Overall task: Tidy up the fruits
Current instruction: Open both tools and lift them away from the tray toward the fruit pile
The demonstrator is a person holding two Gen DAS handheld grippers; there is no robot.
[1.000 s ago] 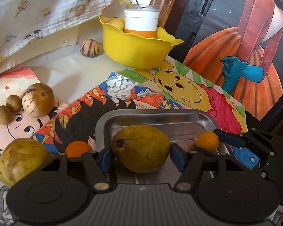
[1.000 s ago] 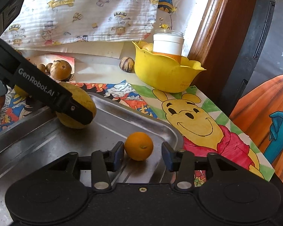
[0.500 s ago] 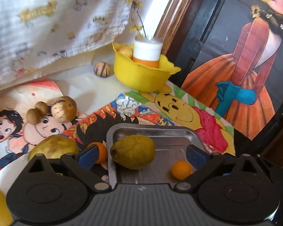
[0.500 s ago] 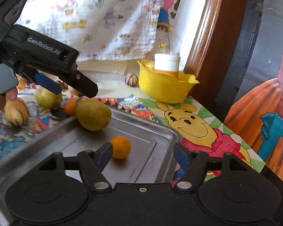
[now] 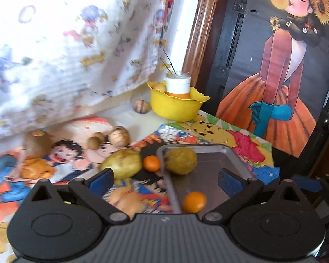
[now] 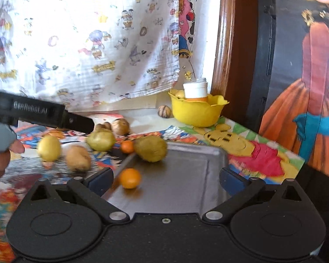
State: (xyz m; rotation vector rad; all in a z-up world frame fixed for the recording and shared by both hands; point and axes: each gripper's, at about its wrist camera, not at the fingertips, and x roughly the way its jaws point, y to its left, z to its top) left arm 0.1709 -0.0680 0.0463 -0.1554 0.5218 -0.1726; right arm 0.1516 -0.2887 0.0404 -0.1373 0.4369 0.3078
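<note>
A metal tray [image 5: 208, 175] lies on the cartoon-print cover. A green-yellow fruit [image 5: 180, 160] sits at its far left corner and a small orange [image 5: 194, 201] lies nearer me. My left gripper [image 5: 165, 179] hovers above the tray's left rim, open and empty. In the right wrist view the same tray [image 6: 186, 186], green-yellow fruit [image 6: 151, 148] and small orange [image 6: 130, 178] lie below my right gripper [image 6: 165, 180]. Its jaws are opening, with nothing pressed between them. Left of the tray lie a second small orange [image 5: 151, 163] and a yellowish fruit [image 5: 121, 163].
Several more fruits are scattered left of the tray, among them a kiwi [image 5: 37, 141] and brown ones [image 5: 118, 136]. At the back stands a yellow bowl [image 5: 177, 105] holding a white jar [image 5: 178, 84], with a striped fruit [image 5: 140, 107] beside it. A printed cloth [image 5: 65, 54] hangs behind.
Both grippers opened wide, letting go of the green-yellow fruit and the small orange in the tray, and drew back and up, so more of the table shows.
</note>
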